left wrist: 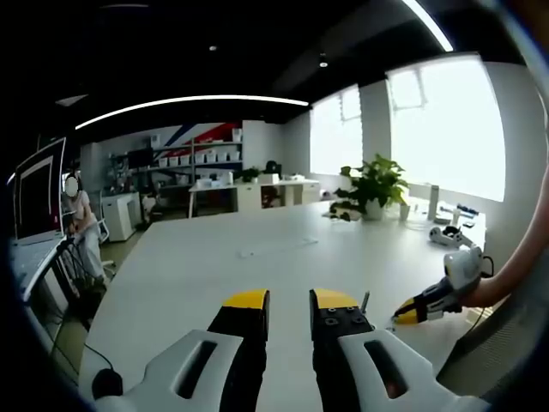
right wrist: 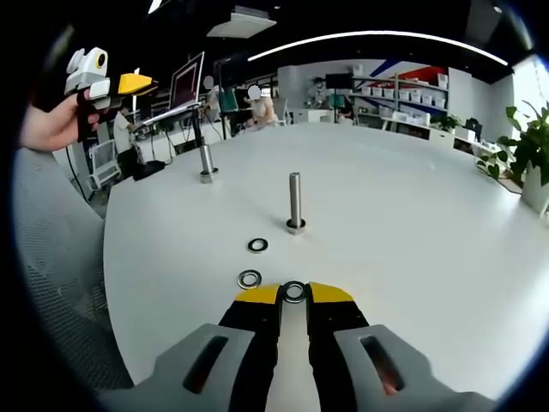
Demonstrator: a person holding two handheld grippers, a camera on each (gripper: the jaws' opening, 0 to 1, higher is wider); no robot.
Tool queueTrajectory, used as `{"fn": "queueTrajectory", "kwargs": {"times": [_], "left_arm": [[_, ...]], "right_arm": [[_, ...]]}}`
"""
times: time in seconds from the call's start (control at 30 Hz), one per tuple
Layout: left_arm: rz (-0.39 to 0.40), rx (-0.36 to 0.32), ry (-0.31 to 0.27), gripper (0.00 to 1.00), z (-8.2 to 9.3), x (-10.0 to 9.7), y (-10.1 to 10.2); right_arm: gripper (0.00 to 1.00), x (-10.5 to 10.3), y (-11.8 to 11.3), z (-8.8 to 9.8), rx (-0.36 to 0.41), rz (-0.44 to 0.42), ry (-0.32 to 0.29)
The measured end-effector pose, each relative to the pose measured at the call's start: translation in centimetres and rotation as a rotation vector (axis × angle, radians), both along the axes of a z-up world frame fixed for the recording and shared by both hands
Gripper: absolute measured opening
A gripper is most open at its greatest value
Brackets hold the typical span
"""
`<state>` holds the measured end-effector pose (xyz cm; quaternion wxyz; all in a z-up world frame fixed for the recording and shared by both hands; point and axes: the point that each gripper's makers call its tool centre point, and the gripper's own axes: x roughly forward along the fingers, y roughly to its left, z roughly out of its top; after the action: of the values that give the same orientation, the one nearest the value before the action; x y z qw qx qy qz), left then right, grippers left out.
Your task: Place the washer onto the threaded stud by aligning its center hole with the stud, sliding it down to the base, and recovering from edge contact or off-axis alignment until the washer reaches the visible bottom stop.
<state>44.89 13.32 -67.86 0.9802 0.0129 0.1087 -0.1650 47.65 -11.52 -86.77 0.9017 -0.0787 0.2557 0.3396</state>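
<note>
We see a wide white table in an open office, with a potted plant at its far side. In the right gripper view, two upright studs stand on the table: a near stud, already wearing a washer at its base, and a far stud to the left. Two loose washers lie flat between us and the near stud, one just beside its base and one nearer us.

Our right gripper has its jaws nearly closed on a third washer, pinched at the tips by its rim. Our left gripper is held off to the left above the table, jaws slightly apart with nothing between them.

The risks, as we judge them: the thin rim grip could let the washer tilt or slip. A tilted washer would catch its edge on the stud top or threads and jam. The jaw tips may also hide the hole during alignment.
</note>
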Motion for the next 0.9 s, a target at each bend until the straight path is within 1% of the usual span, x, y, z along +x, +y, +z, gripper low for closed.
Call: {"fn": "queueTrajectory", "kwargs": {"times": [0.23, 0.4, 0.47, 0.53, 0.63, 0.67, 0.9], "left_arm": [[-0.002, 0.001, 0.002, 0.17, -0.01, 0.00, -0.08], [0.000, 0.002, 0.002, 0.17, -0.05, 0.01, -0.03], [0.000, -0.001, 0.005, 0.17, -0.11, 0.07, -0.02], [0.001, 0.002, 0.003, 0.17, -0.09, 0.08, 0.00], [0.000, 0.004, 0.005, 0.17, -0.16, 0.06, -0.03], [0.000, 0.004, 0.004, 0.17, -0.16, 0.05, -0.01], [0.002, 0.004, 0.007, 0.17, -0.23, 0.10, -0.02]], "right_arm": [[0.13, -0.11, -0.05, 0.14, -0.006, 0.001, 0.002], [0.12, 0.17, 0.15, 0.72, -0.004, 0.005, -0.008], [0.12, 0.09, 0.24, 0.56, -0.014, 0.018, -0.008], [0.12, -0.04, 0.10, 0.06, -0.025, 0.019, 0.006], [0.14, 0.09, -0.16, 0.31, -0.026, 0.004, -0.006], [0.14, 0.08, -0.09, 0.38, -0.014, 0.002, 0.000], [0.16, 0.11, -0.01, 0.10, -0.016, 0.010, 0.006]]}}
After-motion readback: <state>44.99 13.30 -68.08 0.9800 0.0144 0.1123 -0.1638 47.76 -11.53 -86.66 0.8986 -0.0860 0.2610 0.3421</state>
